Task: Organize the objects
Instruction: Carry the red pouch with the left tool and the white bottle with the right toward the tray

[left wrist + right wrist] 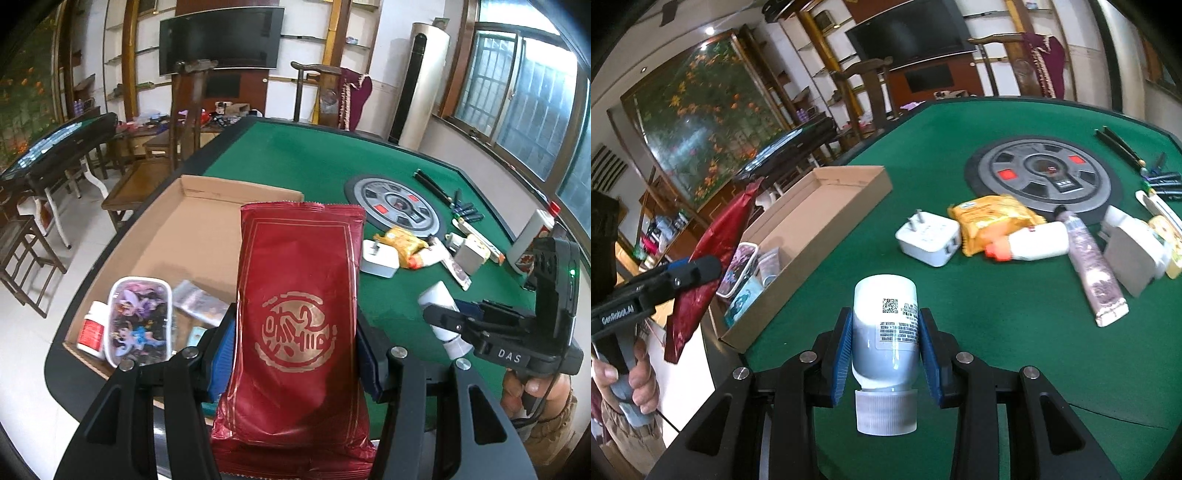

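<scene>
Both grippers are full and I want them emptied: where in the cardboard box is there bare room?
The shallow cardboard box is bare across its far half, up to the far wall. Its near end is crowded: white pill bottle, cartoon-printed case, small packets.

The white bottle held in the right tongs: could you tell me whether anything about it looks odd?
The white bottle is gripped upside down, its ribbed cap pointing back toward the camera and its base toward the green table. Nothing looks spilled or damaged.
</scene>
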A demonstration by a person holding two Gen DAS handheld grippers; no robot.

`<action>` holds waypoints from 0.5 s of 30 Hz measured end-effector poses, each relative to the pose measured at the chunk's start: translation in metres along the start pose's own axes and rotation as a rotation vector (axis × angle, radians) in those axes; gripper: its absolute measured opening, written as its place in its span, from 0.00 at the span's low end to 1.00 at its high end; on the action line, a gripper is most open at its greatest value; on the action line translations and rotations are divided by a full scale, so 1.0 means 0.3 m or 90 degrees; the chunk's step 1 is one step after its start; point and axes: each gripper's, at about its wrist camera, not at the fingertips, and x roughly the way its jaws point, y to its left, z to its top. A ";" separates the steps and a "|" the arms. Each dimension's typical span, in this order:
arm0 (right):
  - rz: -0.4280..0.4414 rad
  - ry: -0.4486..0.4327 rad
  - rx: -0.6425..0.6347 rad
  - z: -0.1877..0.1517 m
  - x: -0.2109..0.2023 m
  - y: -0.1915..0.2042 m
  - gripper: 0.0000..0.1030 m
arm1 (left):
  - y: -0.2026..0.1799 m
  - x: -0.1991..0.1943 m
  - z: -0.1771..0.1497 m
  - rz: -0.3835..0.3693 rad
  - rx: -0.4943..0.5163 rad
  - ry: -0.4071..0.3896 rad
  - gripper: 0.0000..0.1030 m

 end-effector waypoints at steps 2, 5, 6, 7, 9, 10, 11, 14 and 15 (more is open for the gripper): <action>0.001 0.007 -0.005 0.002 0.017 0.012 0.36 | 0.021 -0.008 0.005 0.007 0.002 -0.004 0.53; 0.005 0.014 -0.011 0.004 0.039 0.027 0.36 | 0.051 -0.020 0.014 0.021 0.008 -0.009 0.53; 0.007 0.016 -0.012 0.006 0.047 0.031 0.36 | 0.061 -0.023 0.018 0.026 0.009 -0.011 0.53; 0.009 0.017 -0.012 0.006 0.053 0.033 0.36 | 0.071 -0.025 0.022 0.031 0.011 -0.012 0.53; 0.011 0.021 -0.012 0.009 0.066 0.038 0.36 | 0.095 -0.027 0.032 0.042 0.013 -0.014 0.53; 0.012 0.022 -0.012 0.010 0.068 0.037 0.36 | 0.109 -0.027 0.039 0.046 0.012 -0.015 0.53; 0.011 0.024 -0.012 0.012 0.073 0.038 0.36 | 0.121 -0.027 0.043 0.049 0.011 -0.016 0.53; 0.010 0.027 -0.012 0.016 0.083 0.045 0.36 | 0.162 -0.029 0.065 0.062 0.014 -0.020 0.53; 0.008 0.028 -0.012 0.019 0.089 0.046 0.36 | 0.178 -0.030 0.078 0.064 0.016 -0.022 0.53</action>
